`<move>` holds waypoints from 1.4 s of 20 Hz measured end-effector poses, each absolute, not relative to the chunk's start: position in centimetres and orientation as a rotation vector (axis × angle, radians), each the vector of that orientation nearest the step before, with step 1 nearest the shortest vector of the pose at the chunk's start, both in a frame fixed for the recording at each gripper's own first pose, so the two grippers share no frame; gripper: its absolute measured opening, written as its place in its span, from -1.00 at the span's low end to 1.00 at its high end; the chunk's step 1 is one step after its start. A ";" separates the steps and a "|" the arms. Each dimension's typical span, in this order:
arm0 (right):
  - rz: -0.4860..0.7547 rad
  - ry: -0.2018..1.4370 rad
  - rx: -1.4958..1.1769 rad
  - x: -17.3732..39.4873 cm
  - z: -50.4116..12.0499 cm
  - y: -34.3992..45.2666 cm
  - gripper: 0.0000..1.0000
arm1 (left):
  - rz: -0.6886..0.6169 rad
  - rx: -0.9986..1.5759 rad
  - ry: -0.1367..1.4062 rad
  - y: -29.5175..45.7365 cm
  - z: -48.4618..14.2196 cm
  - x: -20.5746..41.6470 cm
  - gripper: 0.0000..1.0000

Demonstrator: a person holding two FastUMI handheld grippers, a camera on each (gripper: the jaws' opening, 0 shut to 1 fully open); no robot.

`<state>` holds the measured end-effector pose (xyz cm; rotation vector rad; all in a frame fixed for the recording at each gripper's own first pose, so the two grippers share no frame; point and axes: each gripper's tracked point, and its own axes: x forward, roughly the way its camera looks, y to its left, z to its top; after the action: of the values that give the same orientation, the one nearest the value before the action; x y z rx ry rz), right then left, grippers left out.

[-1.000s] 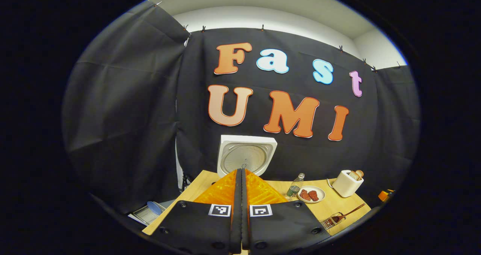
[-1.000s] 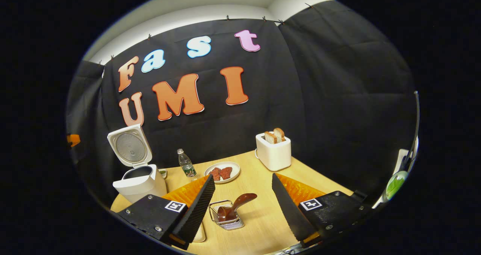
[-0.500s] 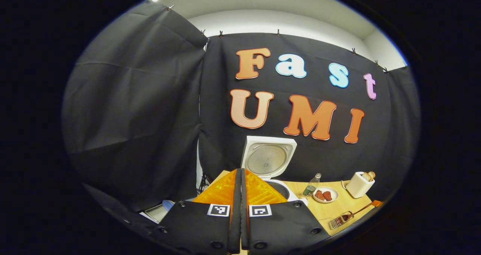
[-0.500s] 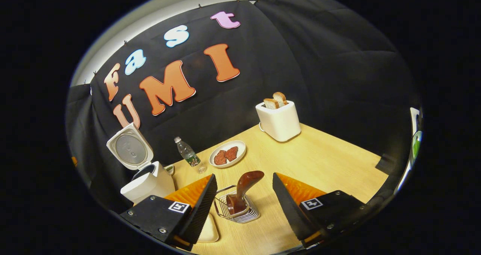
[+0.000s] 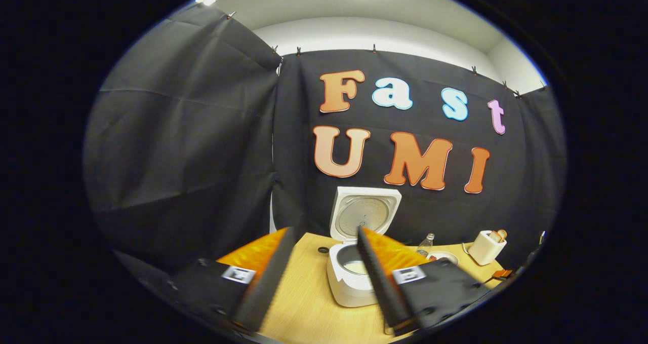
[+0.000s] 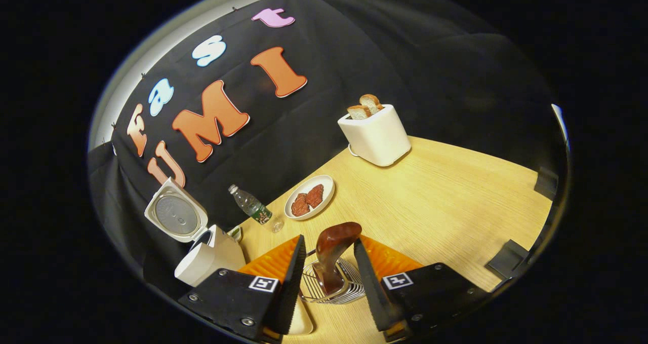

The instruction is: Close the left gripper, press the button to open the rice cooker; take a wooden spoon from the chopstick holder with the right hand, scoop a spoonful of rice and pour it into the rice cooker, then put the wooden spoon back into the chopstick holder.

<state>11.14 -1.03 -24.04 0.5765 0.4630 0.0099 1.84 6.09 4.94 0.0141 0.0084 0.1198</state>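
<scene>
Right gripper view, left to right: rice cooker at lower left, lid up, so the button press looks done. Bottle and plate of reddish food sit mid-frame, toaster upper centre-right with bread in it, all on the table. Right gripper at bottom centre, jaws apart and straddling the wooden spoon, which stands in the wire chopstick holder; fingers close on both sides of the handle, but gaps show, so not clamped. Spoon not lifted yet. A pale dish edge peeks under the left finger; can't tell if that's the rice. Left gripper view: left gripper at bottom centre, jaws apart, holding nothing, backed off from the cooker, which sits centre with pot exposed and something pale inside. Judgement: step one complete, spoon grasp in hand. Left: close on handle, pull spoon, scoop, pour, return to holder.
</scene>
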 end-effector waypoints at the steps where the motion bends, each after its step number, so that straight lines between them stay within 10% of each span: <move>1: 0.014 0.467 0.593 11.3 -24.1 -0.9 -0.16 | 0.128 0.025 0.002 6.3 4.9 1.6 1.00; 11: 0.068 0.503 0.534 11.6 -22.0 1.1 -0.70 | 0.140 -0.016 0.008 6.6 4.2 1.6 1.00; 28: 0.295 0.342 0.133 4.4 -11.5 16.0 -0.70 | 0.154 0.011 -0.032 9.6 5.6 0.2 0.99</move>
<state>4.44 16.00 -11.55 0.1334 0.3416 0.2955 0.21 9.55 5.58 0.0106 -0.0317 0.1541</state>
